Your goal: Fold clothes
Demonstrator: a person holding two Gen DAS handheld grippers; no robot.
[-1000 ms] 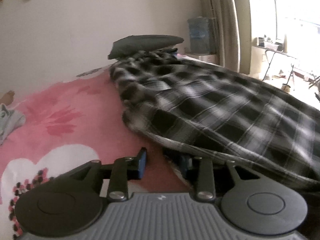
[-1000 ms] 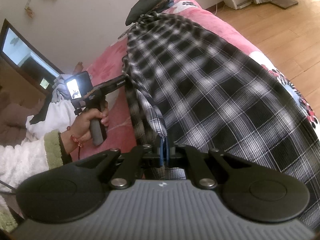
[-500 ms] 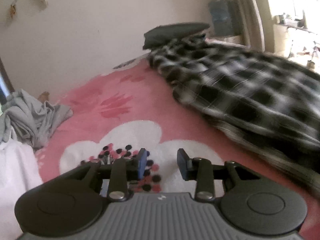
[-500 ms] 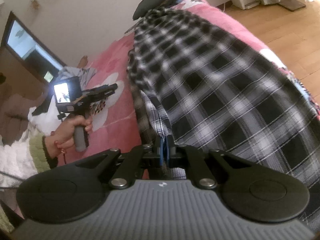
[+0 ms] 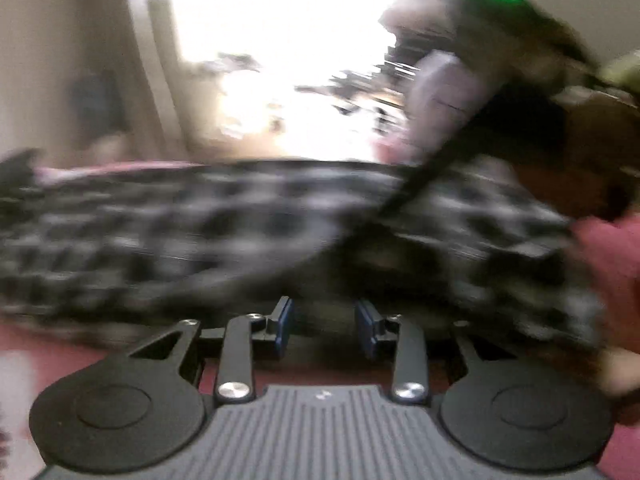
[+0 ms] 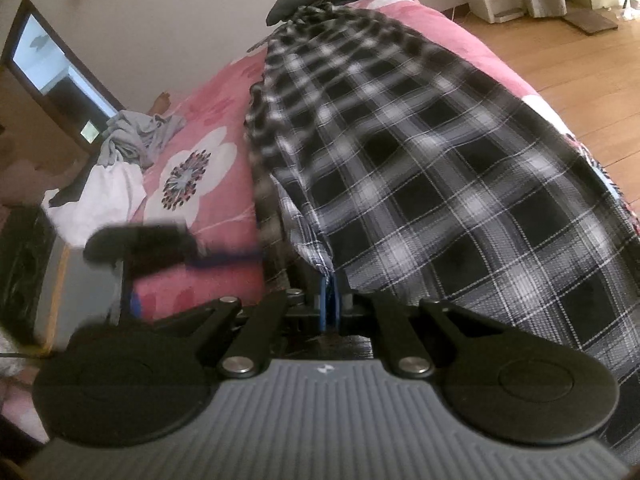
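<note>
My right fingers [image 6: 329, 294] pinch the hem of the plaid shirt [image 6: 440, 168] spread along the pink bed [image 6: 224, 92]; my left fingers [image 5: 325, 325] are closing beside its edge, nothing between them. Judging by the blur, they could shut on air

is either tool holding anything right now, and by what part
The right tool is shut on the plaid shirt, pinching a folded edge at its near end. The left tool holds nothing: its jaws are closing with only empty space between them.
</note>
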